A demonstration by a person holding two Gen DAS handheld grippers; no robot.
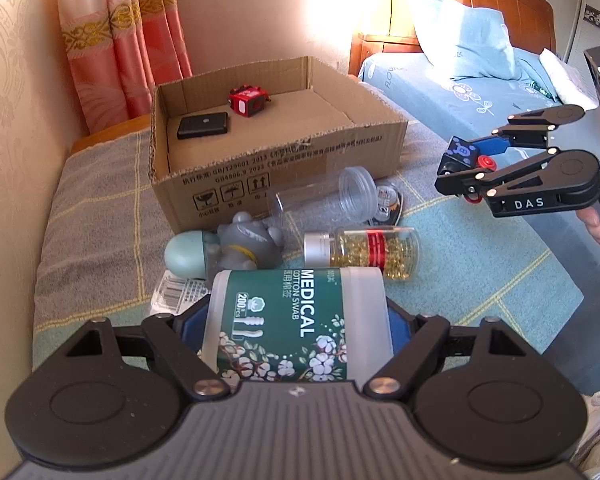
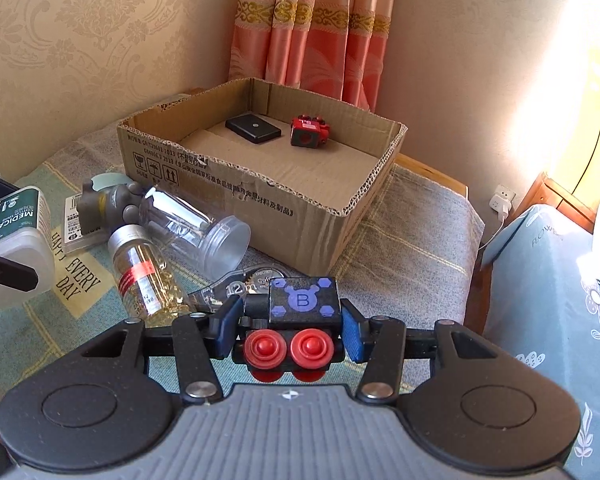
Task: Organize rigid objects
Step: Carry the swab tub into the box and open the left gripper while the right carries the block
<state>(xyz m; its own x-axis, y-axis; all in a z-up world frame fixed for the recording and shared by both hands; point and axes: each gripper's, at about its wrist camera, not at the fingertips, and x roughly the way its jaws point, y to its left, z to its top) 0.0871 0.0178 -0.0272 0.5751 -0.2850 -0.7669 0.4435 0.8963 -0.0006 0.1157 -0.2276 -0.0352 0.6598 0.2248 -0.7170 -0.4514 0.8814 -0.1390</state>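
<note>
My left gripper (image 1: 296,320) is shut on a cotton swab box (image 1: 296,316) with a green label; the box also shows at the left edge of the right wrist view (image 2: 14,236). My right gripper (image 2: 290,326) is shut on a black toy block (image 2: 300,312) with a purple B and red wheels, held above the blanket; it shows in the left wrist view (image 1: 466,160) too. An open cardboard box (image 1: 284,160) (image 2: 268,200) holds a black case (image 1: 203,125) (image 2: 253,128) and a red toy (image 1: 247,102) (image 2: 309,132).
On the blanket lie a clear plastic jar (image 1: 324,198) (image 2: 196,232), a bottle of gold capsules (image 1: 364,248) (image 2: 146,276), a grey figurine (image 1: 244,244) (image 2: 108,204), a pale green egg shape (image 1: 186,254), a tape dispenser (image 2: 256,280) and a packet (image 2: 74,224). A bed (image 1: 480,92) stands to the right.
</note>
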